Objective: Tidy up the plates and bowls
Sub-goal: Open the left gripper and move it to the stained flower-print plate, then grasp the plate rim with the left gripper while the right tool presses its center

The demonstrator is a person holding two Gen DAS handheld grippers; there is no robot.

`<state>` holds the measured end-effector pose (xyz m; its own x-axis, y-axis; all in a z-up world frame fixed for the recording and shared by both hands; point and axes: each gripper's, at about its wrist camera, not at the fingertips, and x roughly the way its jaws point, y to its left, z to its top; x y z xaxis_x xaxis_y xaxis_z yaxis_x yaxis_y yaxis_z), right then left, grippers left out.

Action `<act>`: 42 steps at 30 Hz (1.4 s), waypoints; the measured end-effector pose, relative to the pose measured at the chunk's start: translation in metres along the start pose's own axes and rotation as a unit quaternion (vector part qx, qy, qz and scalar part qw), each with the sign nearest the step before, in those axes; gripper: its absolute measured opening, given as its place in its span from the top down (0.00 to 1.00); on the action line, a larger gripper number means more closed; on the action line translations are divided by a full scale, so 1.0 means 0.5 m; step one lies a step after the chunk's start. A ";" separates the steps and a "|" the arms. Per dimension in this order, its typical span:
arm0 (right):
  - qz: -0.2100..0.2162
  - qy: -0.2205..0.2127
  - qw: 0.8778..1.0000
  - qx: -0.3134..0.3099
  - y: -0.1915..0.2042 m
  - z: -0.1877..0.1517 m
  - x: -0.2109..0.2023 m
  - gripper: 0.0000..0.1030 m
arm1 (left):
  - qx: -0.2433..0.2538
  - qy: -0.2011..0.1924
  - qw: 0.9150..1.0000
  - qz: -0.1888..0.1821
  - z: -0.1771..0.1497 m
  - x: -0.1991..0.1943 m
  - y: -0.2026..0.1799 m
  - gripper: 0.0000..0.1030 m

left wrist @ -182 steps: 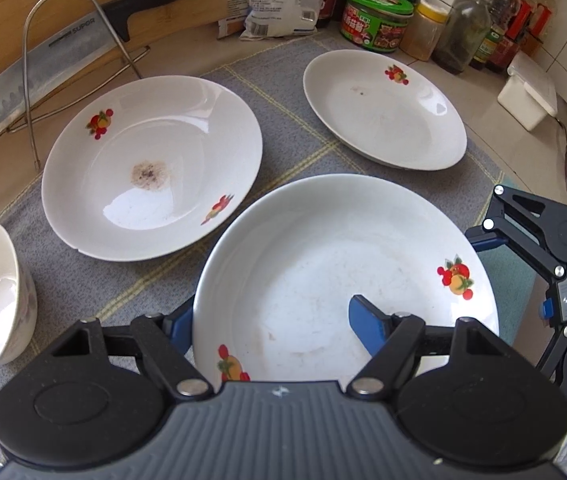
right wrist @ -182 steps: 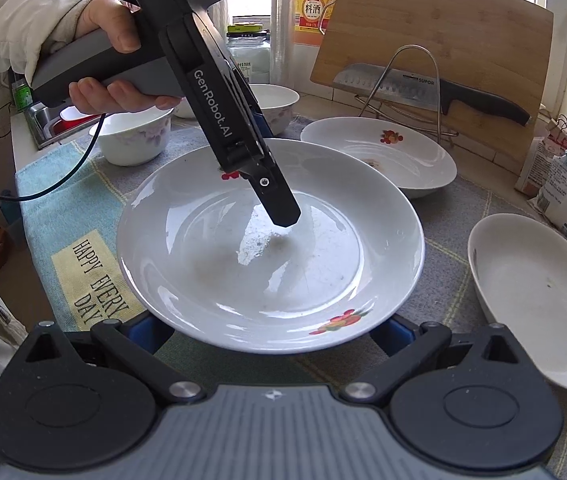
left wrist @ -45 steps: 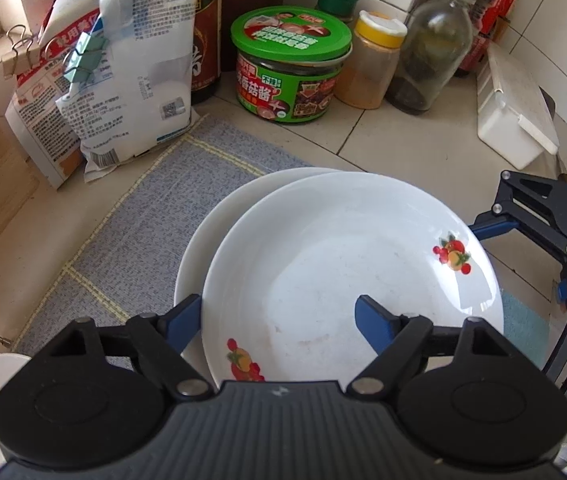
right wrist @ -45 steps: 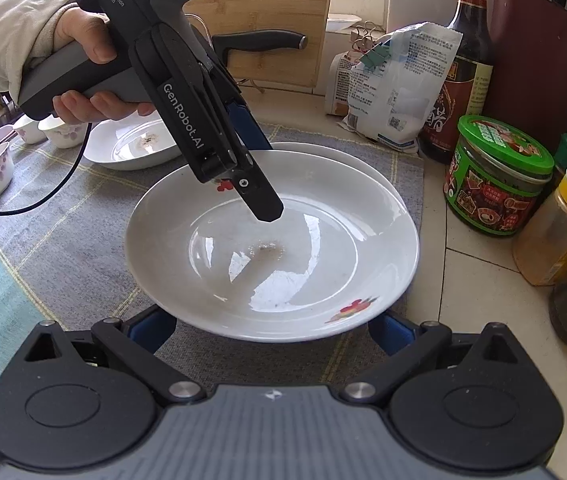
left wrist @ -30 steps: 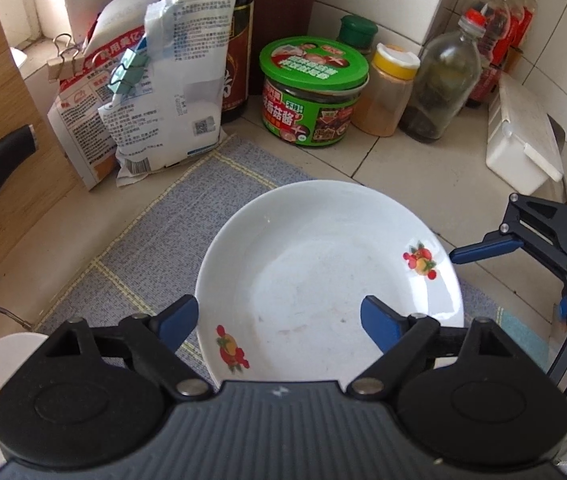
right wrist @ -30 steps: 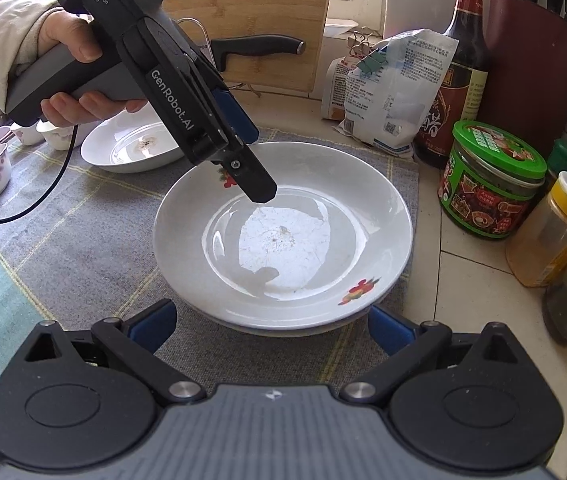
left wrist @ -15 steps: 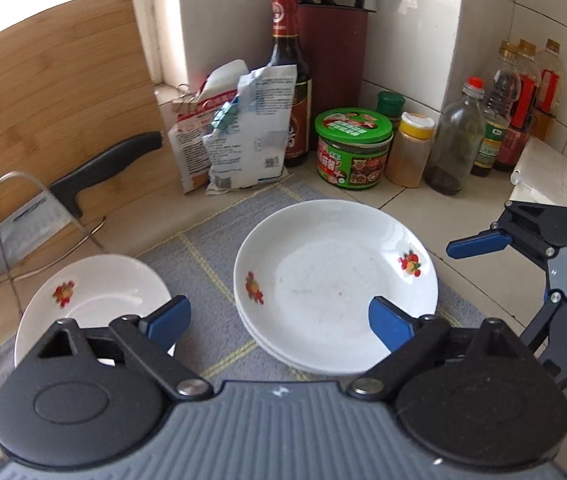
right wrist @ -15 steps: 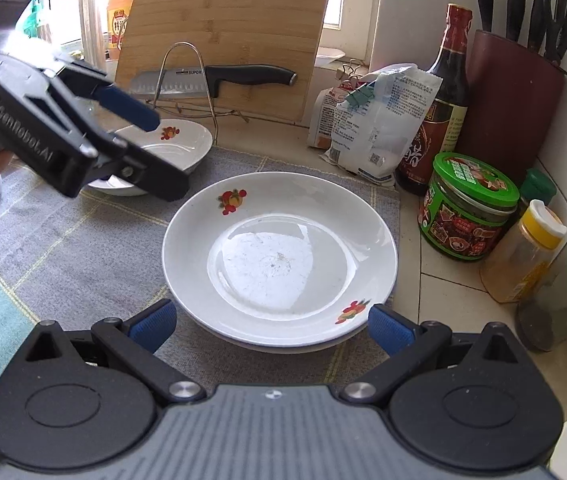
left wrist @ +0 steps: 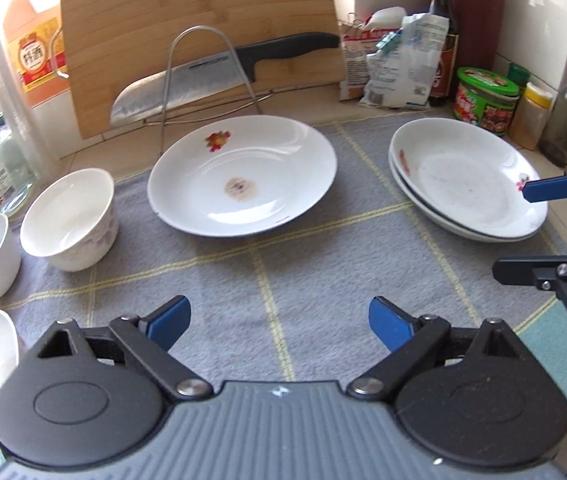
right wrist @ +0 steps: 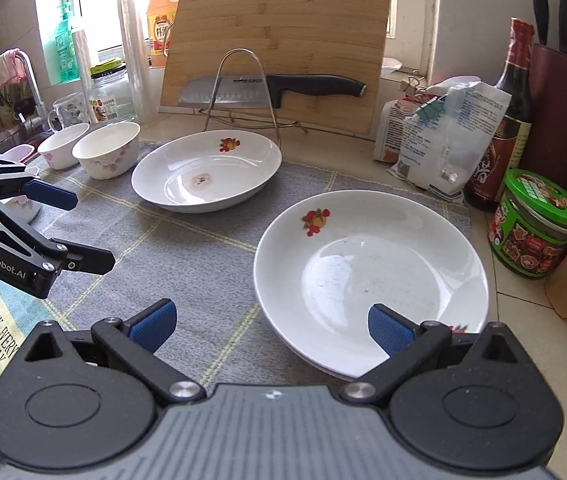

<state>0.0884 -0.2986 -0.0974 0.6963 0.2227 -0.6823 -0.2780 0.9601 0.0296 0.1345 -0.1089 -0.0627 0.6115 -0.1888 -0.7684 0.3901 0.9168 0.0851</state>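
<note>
Stacked plates (left wrist: 468, 188): sat on the grey mat (left wrist: 283, 280);
Left gripper (left wrist: 279, 320): spread, empty;
Right gripper (right wrist: 269, 326): spread, empty

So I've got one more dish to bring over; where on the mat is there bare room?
The front of the grey mat is bare, bordered by the single plate behind, the stacked plates to its right and the bowls to its left. The counter by the jars is crowded.

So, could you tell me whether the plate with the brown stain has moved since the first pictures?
No. The stained plate lies in front of the knife rack as before.
</note>
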 end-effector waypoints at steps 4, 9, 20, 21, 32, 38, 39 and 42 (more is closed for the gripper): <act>0.006 0.010 1.000 -0.013 0.031 0.012 0.016 0.00 | -0.005 0.002 1.000 0.023 -0.029 0.010 0.033 0.07; -0.002 0.024 1.000 -0.014 0.060 0.031 0.032 0.00 | -0.009 -0.001 1.000 0.013 -0.037 0.042 0.065 0.07; -0.031 0.046 0.998 0.003 0.094 0.081 0.059 0.00 | 0.002 -0.011 1.000 -0.027 0.005 0.134 0.085 0.07; -0.034 0.047 0.998 0.003 0.097 0.085 0.060 0.00 | 0.002 -0.011 0.999 -0.031 0.007 0.139 0.086 0.07; -0.046 0.052 0.998 0.012 0.104 0.136 0.080 0.00 | 0.006 -0.021 0.998 -0.056 0.027 0.167 0.087 0.00; -0.021 0.053 0.998 -0.002 0.095 0.169 0.112 0.00 | -0.004 -0.026 0.999 -0.047 0.029 0.171 0.086 0.00; -0.017 0.052 0.998 -0.007 0.093 0.175 0.118 0.00 | -0.004 -0.027 0.999 -0.047 0.028 0.171 0.087 0.00; -0.004 0.052 0.998 -0.017 0.083 0.191 0.138 0.00 | -0.004 -0.033 0.998 -0.048 0.025 0.170 0.088 0.00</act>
<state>0.1882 -0.2273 -0.0734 0.6262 0.1943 -0.7551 -0.2959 0.9552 0.0004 0.2121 -0.0890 -0.1164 0.6157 -0.2982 -0.7294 0.4430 0.8965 0.0075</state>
